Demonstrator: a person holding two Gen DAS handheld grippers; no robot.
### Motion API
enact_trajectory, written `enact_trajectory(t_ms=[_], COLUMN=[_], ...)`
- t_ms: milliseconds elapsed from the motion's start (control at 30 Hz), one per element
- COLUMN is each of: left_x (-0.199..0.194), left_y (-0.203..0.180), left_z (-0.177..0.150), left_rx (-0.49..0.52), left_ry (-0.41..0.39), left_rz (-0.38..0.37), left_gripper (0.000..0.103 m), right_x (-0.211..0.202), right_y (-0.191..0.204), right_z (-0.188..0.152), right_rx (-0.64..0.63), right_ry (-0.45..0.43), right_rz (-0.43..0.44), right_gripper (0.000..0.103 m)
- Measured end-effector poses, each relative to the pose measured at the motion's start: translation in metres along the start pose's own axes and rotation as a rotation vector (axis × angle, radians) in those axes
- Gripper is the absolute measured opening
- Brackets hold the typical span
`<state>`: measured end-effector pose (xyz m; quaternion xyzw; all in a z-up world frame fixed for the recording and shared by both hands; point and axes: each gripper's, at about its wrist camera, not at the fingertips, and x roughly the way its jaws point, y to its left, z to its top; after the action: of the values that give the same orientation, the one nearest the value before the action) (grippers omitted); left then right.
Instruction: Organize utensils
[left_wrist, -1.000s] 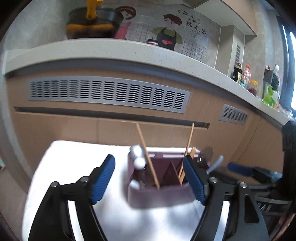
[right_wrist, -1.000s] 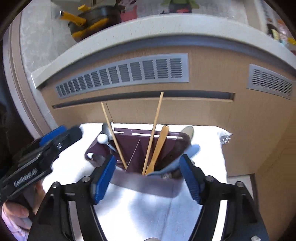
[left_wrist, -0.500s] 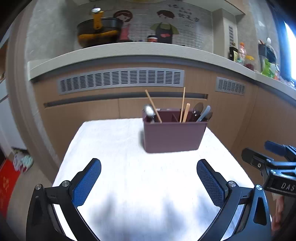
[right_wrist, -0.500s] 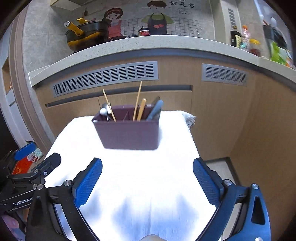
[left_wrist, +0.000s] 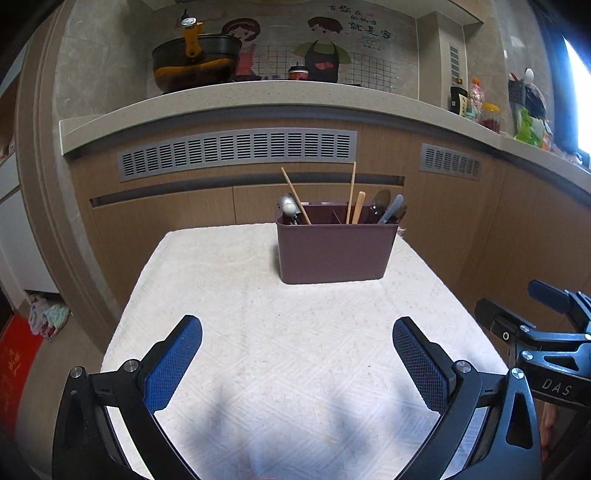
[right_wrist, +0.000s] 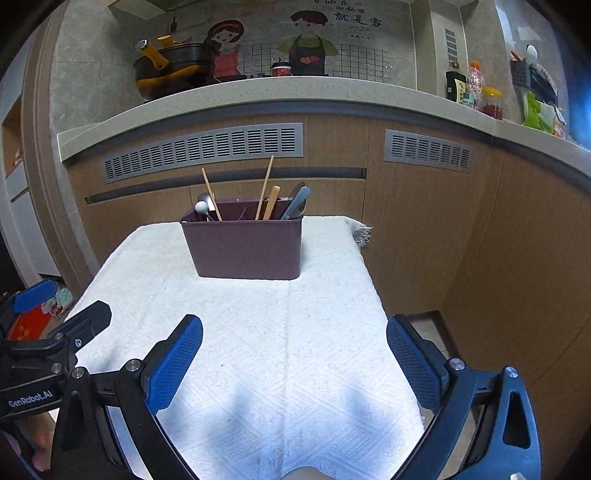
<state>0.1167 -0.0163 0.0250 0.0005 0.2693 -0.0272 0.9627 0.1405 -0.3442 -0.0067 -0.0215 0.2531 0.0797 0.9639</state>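
A maroon utensil holder (left_wrist: 334, 251) stands upright at the far side of the white cloth-covered table (left_wrist: 258, 332); it also shows in the right wrist view (right_wrist: 243, 247). It holds wooden chopsticks (left_wrist: 351, 192), a wooden utensil, metal spoons (left_wrist: 288, 208) and a grey-handled utensil (left_wrist: 391, 208). My left gripper (left_wrist: 297, 334) is open and empty, well back from the holder. My right gripper (right_wrist: 294, 334) is open and empty, also back near the table's front. Each gripper shows at the side of the other's view.
Wooden cabinets with grey vents (left_wrist: 236, 151) rise behind the table under a stone counter (left_wrist: 258, 96). A dark pot (left_wrist: 195, 62) and jars (left_wrist: 487, 116) sit on the counter. The table's right edge (right_wrist: 369, 280) drops to the floor.
Both grippers have drawn back from either side of the holder to the table's front and opened wider. The holder stays put with the utensils in it.
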Motion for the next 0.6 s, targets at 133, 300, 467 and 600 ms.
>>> enact_trajectory(t_ms=[133,300,467,600], left_x=[-0.0024,-0.0021,-0.0014,-0.0009], left_y=[0.0034,0.0034,0.0031,0.0026], left_z=[0.0017,0.0013,0.0020,0.0011], left_rx=[-0.016,-0.016,-0.014,-0.012], left_ry=[-0.006,0.001,0.002,0.004], left_rz=[0.007,0.003,0.000,0.001], left_gripper=[0.102,0.102,0.102,0.102], right_x=[-0.0011,-0.0031,-0.0038,-0.0045], right_y=[-0.0007,0.0010,0.0027,0.0025], right_z=[-0.0010,-0.0008,-0.0013,-0.0014], right_rx=[0.003,-0.005,-0.011,-0.011], right_ry=[0.001,-0.007,-0.007,-0.006], right_rz=[-0.002,0.000,0.002,0.004], right_gripper=[0.099,0.099,0.099,0.099])
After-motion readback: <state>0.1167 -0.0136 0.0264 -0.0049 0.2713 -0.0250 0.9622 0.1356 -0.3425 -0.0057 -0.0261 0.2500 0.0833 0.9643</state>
